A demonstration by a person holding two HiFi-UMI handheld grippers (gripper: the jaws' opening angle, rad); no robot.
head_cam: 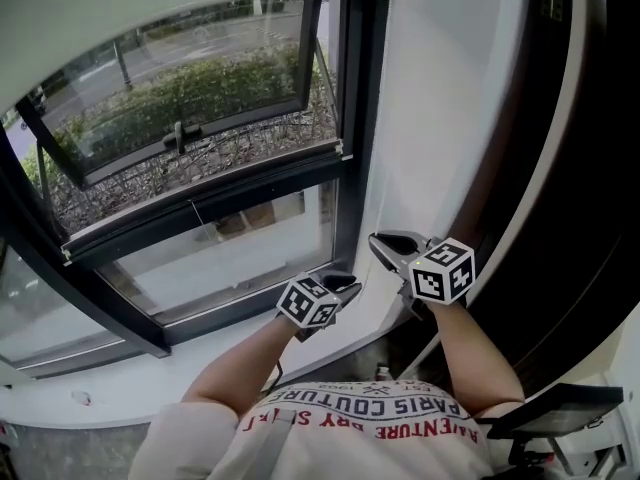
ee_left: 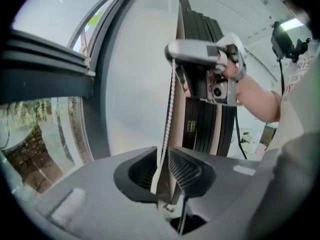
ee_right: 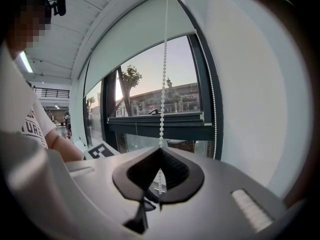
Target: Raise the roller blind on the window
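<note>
The roller blind (ee_right: pixel 142 31) hangs rolled partway down over the top of the window (head_cam: pixel 190 118). Its white bead chain (ee_right: pixel 163 84) drops straight into my right gripper (ee_right: pixel 160 150), which is shut on it at the jaw tips. In the left gripper view the same chain (ee_left: pixel 170 109) runs down from the right gripper (ee_left: pixel 172 51) and passes between the jaws of my left gripper (ee_left: pixel 161 156). Those jaws stand apart, and the chain lies loose against the left pad. In the head view the left gripper (head_cam: pixel 348 283) sits just below and left of the right gripper (head_cam: pixel 378 240), beside the window frame.
A second strand of the chain (ee_right: pixel 214 109) hangs along the dark window frame. A white wall pillar (head_cam: pixel 440 88) stands right of the window, with dark stacked panels (ee_left: pixel 202 124) beyond it. The white sill (head_cam: pixel 110 393) runs below the glass. An open tilted sash (head_cam: pixel 180 133) is above.
</note>
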